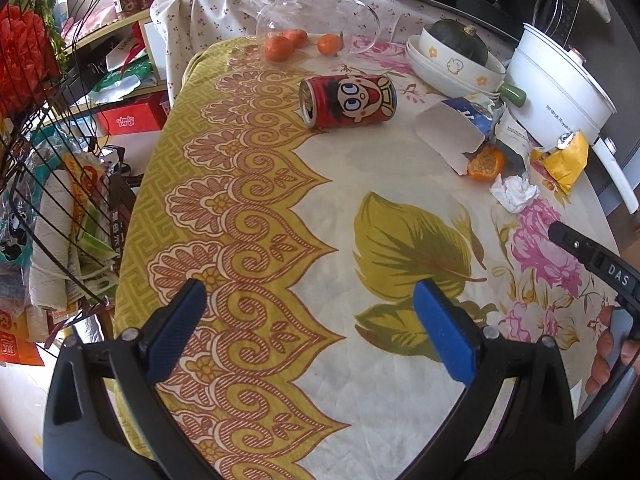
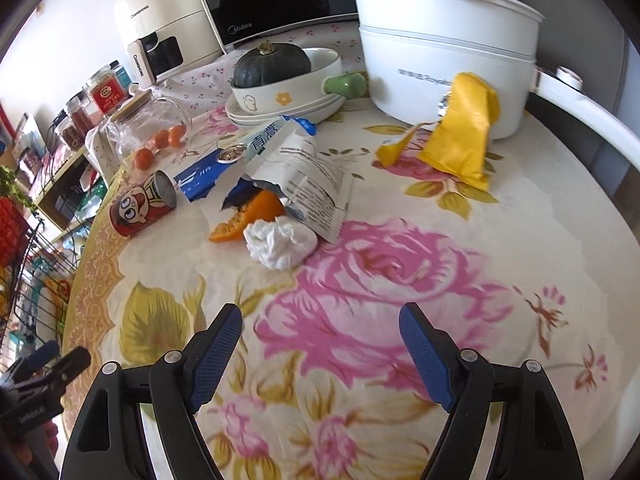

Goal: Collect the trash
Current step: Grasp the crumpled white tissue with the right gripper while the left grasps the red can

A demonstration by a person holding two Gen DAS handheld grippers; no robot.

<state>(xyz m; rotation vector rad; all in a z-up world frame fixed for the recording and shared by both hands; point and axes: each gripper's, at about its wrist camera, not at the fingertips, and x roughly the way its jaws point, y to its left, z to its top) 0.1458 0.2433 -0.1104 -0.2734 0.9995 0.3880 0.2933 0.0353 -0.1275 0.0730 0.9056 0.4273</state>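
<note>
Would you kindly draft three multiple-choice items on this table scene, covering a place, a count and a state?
1. Where is the crumpled tissue?
A. beside the orange peel
B. inside the glass jar
C. on the white pot

2. How many whole oranges lie by the jar?
A. one
B. three
C. five

3. How does the red can rest?
A. upright
B. crushed flat
C. on its side

Answers: 1 A, the tissue sits next to the peel; 2 B, three show at the jar; 3 C, its top faces sideways.

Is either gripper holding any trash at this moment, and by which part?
Nothing is held. The left gripper and right gripper both have open, empty jaws above the tablecloth.
</note>
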